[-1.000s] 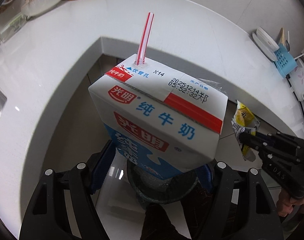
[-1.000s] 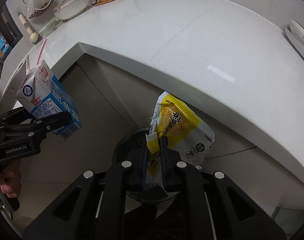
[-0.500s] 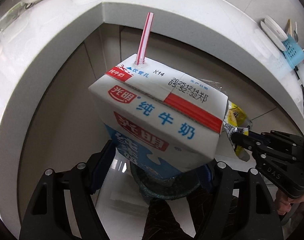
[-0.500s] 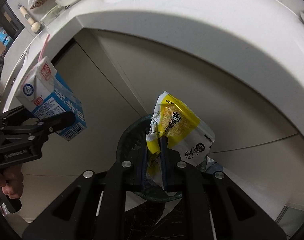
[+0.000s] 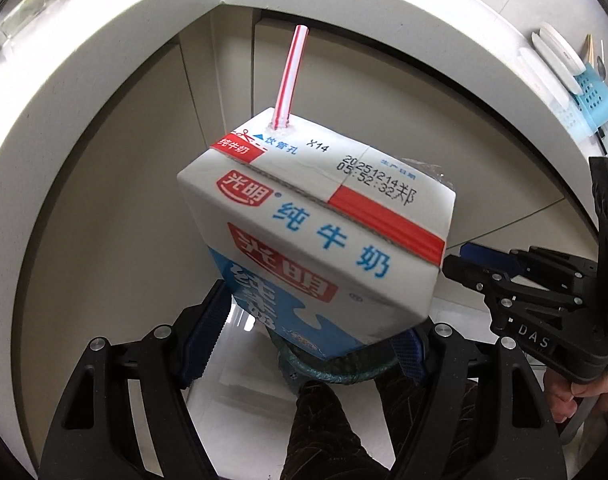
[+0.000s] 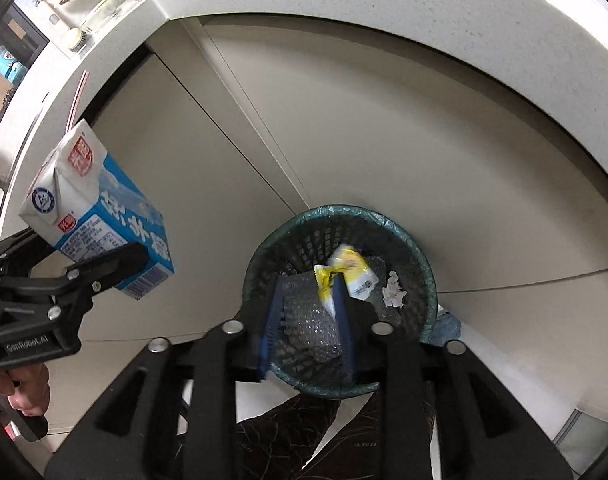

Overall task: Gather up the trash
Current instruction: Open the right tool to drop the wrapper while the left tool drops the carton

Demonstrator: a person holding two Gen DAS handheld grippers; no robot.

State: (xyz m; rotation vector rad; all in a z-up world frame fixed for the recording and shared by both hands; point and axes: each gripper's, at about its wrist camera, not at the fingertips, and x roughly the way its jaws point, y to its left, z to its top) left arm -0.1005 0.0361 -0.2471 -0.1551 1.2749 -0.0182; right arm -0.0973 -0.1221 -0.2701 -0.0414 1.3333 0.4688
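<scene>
Milk carton [image 5: 316,240] with the striped straw [image 5: 290,80] is on the left, pinched between my left tongs [image 5: 308,336], hanging over the floor next to the mesh trash bin [image 6: 426,272]. On the right, my right tongs [image 6: 306,320] have just been opening; they're spread over the bin now with nothing between them, and the yellow snack wrapper [image 6: 350,268] is down inside.

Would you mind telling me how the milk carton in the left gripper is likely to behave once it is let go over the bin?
The milk carton keeps crisp, undented edges between the left gripper's jaws, so it probably stays stiff. A straw in its top suggests it is drunk and fairly light. Being boxy, it should drop into the bin and land flat rather than roll.
</scene>
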